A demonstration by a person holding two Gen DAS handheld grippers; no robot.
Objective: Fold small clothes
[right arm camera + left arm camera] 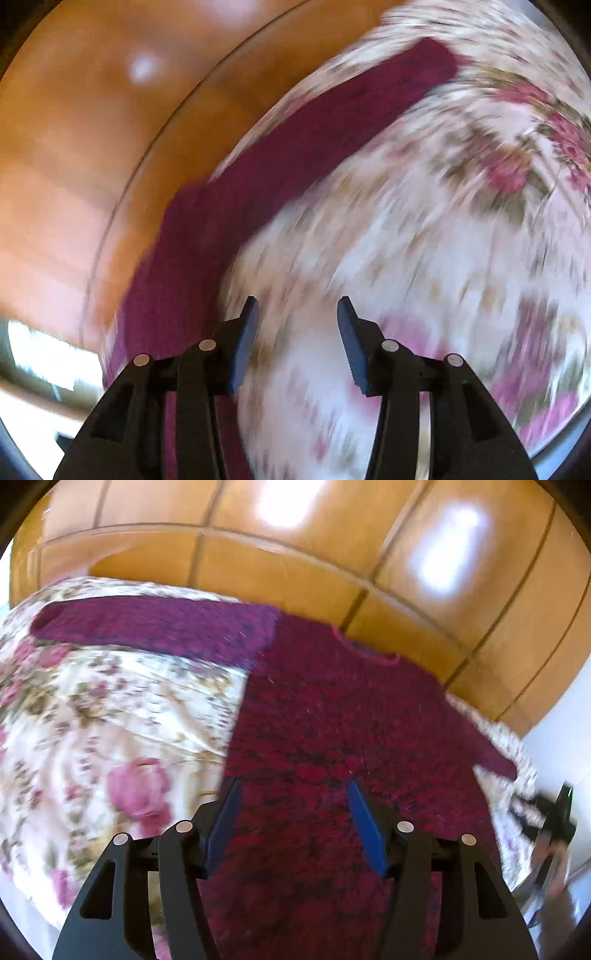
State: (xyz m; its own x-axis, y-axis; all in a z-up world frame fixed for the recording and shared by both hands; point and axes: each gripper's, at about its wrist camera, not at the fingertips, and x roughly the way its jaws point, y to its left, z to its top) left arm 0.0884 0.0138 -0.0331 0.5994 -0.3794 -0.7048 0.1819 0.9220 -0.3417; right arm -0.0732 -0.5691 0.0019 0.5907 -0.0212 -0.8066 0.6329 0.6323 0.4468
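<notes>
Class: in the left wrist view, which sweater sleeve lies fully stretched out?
The sleeve on the picture's left, laid long across the floral cover; the right-hand sleeve looks shorter, angled down.

Bed: a bed point(110, 709) under a white cover printed with pink roses and olive leaves; the cover is creased.
Sweater: a magenta knitted sweater point(332, 720) lies flat, directly on the cover, neckline toward 12 o'clock in the left wrist view.
Sleeves: one sleeve point(147, 624) stretches toward 10 o'clock, the other toward 3 o'clock.
Right wrist view: blurred; the cover point(424, 240) and one sleeve point(332, 129) running toward 1 o'clock.
</notes>
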